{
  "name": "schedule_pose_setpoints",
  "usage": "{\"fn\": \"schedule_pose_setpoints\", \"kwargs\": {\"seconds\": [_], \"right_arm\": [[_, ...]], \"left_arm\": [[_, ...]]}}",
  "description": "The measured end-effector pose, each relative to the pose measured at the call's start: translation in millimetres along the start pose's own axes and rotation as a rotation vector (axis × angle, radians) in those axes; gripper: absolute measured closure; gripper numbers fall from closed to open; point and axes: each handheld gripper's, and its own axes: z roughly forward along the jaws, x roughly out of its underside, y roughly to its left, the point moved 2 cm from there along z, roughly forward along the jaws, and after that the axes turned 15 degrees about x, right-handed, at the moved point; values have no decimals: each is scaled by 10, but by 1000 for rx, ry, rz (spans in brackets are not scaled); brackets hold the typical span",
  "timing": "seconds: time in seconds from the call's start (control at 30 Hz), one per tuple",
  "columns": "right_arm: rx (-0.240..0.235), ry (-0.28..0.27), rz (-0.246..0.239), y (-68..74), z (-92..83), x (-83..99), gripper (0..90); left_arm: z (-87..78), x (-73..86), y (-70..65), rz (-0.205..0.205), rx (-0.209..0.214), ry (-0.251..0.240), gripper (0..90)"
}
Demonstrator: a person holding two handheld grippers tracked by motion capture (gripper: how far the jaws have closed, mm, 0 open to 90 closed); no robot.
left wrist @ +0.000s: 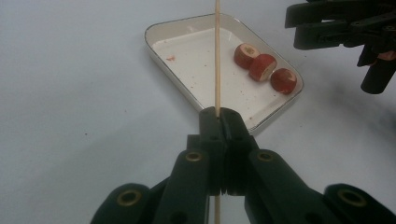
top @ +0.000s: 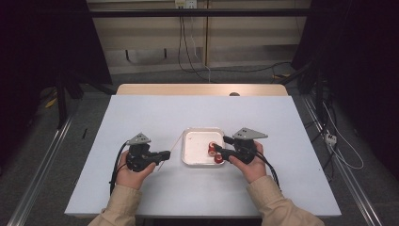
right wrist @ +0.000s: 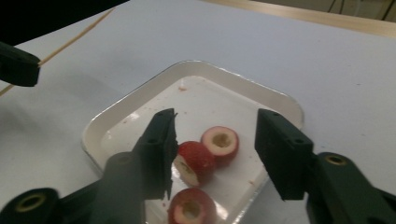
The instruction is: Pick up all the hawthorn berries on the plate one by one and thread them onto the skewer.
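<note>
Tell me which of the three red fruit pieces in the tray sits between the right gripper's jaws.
The middle piece, lying on its side between the right gripper jaws; the other two show hollow cut faces.

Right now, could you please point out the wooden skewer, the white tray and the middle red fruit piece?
wooden skewer [left wrist: 217, 56], left gripper view, mid-shaft above the jaws.
white tray [left wrist: 161, 32], left gripper view, far-left rim.
middle red fruit piece [left wrist: 262, 66], left gripper view, its red skin.

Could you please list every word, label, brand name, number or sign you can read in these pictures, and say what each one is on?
None: no readable text shows. The white tray, the red fruit pieces, the wooden skewer, the table and both grippers are unmarked. The wall outlet at the back is too small and blurred to tell any marking.
</note>
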Motion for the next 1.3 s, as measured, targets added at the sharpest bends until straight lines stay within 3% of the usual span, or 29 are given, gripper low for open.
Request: {"fn": "schedule_pose_setpoints", "kwargs": {"seconds": [0.07, 0.1, 0.2, 0.27, 0.4, 0.53, 0.6, 0.8, 1.0, 1.17, 1.3], "right_arm": [[-1, 4, -16, 15, 8, 2, 567], [-15, 12, -18, 46, 19, 6, 642], [-29, 23, -26, 60, 29, 14, 709], [-36, 34, -44, 70, 46, 28, 799], [-41, 45, -72, 79, 47, 42, 886], [-58, 70, -79, 95, 24, 55, 890], [-51, 96, -113, 99, -21, 87, 865], [-27, 136, -124, 65, -20, 166, 733], [2, 95, -86, 62, 30, 92, 669], [-24, 122, -117, 117, 119, 55, 723], [-11, 133, -120, 143, 163, 51, 720]], "left_arm": [[2, 2, 2, 0, 1, 2, 894], [6, 4, 2, 1, 1, 2, 894], [11, 2, -3, 0, 4, 0, 894], [7, -4, -5, 0, 7, -5, 894], [13, -4, -3, -3, 6, -5, 894], [7, -4, -3, -3, 8, -7, 894], [1, -3, 3, -3, 5, -6, 894], [5, -9, -14, 1, 5, -3, 894], [9, -11, -8, -4, 3, -2, 894], [2, -12, -2, -7, 8, -8, 894], [-2, -6, 10, -12, 6, -3, 894]]}}
